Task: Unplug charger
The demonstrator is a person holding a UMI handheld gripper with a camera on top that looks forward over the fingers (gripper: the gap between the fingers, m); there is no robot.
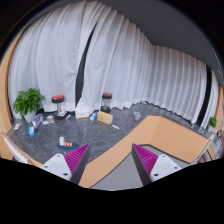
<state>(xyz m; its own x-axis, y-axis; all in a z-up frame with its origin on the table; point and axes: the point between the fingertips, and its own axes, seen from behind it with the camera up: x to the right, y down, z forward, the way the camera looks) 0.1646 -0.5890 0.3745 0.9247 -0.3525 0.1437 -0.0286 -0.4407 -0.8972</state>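
My gripper (113, 160) is open and holds nothing. Its two fingers with magenta pads (76, 156) stand wide apart over the edge of a curved wooden table top (150, 135). Grey floor shows between the fingertips. No charger, plug or socket shows in this view.
A room hung with white curtains (120, 60) lies ahead. A green potted plant (28, 100) stands at the left. Two red-topped stools (58, 100) and a small cardboard box (104, 117) stand on the grey carpet (80, 130) beyond the table. Small items lie near the plant.
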